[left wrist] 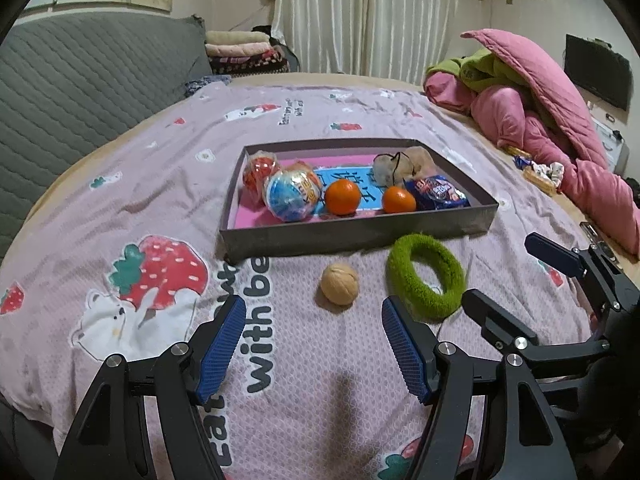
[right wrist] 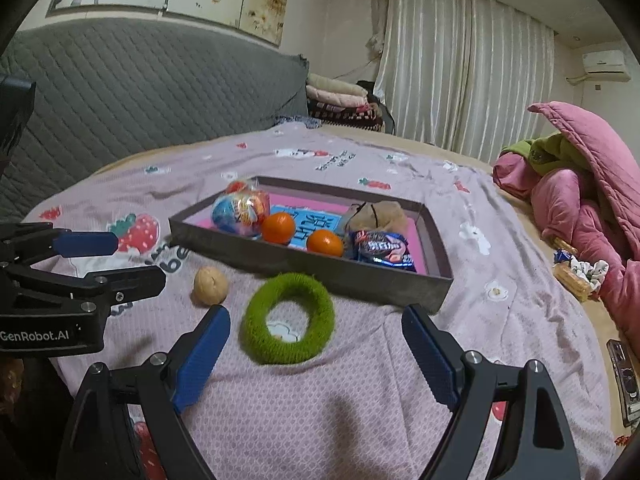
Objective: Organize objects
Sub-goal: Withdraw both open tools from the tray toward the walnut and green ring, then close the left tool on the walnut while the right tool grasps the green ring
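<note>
Walnut on bed sheet, just ahead of left gripper, jaws released, nothing between. Green fuzzy ring beside walnut, ahead of right gripper, jaws likewise released and empty. Both just short of grey tray holding two tangerines.

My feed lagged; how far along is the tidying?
Done: two oranges, snack packets and wrapped balls lie in the tray. In hand: nothing; left gripper and right gripper are open. Left: walnut and green ring on the bed.
</note>
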Motion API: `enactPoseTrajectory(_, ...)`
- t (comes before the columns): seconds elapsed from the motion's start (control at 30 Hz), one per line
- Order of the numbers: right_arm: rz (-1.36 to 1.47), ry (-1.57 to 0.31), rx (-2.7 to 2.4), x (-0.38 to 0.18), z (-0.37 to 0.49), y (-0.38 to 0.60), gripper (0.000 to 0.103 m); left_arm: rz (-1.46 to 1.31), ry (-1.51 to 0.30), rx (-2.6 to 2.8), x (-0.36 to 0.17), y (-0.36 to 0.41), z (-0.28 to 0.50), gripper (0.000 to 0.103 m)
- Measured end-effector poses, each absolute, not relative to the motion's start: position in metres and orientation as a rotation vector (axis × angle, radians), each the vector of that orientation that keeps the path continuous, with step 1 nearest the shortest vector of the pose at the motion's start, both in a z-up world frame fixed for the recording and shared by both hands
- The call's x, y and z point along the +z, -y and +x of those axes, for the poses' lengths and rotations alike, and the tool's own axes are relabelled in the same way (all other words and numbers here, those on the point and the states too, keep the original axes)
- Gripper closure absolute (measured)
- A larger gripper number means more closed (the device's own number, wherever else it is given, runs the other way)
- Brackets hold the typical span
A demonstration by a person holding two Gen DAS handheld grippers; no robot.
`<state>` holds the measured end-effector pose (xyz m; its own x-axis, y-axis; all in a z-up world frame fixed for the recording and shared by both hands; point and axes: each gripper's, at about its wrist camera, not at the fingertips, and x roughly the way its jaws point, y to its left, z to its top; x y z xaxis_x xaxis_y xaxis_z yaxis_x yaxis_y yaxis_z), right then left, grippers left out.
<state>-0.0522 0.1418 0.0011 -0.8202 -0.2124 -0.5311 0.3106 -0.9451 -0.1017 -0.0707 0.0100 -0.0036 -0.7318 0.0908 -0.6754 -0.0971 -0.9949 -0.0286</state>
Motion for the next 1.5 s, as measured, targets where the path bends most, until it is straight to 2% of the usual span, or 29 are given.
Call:
enactPoseTrajectory(0.3, 0.839, -0.312, -2.725, -0.012, -0.057, -0.134, 0.016, -1.159, 0.005, 2.800, -0.016, -0.012, -0.077, 0.031)
enactPoseTrajectory(1.2, 0.999, -0.286, -2.664, -0.044, -0.104, -0.119, 0.016, -1.238, 0.111, 2.761, -0.055, -0.015, -0.138, 0.031)
enactPoseTrajectory(1.27, 1.008, -0.282, -2.660, -0.045, -0.107, -0.118, 0.016, -1.235, 0.109, 2.761, -0.056, -0.016, -0.140, 0.034)
enactPoseTrajectory(1.33, 1.018, -0.277, -2.655, -0.046, -0.110, -0.118, 0.017, -1.228, 0.102, 2.771, -0.057, -0.017, -0.141, 0.044)
enactPoseTrajectory(1.4, 1.026, -0.269, -2.653, -0.047, -0.112, -0.120, 0.021, -1.225, 0.085, 2.772, -0.058, -0.019, -0.142, 0.051)
enactPoseTrajectory(1.5, 1.024, -0.267, -2.645, -0.047, -0.112, -0.120, 0.035, -1.226, 0.066, 2.766, -0.060, -0.023, -0.145, 0.063)
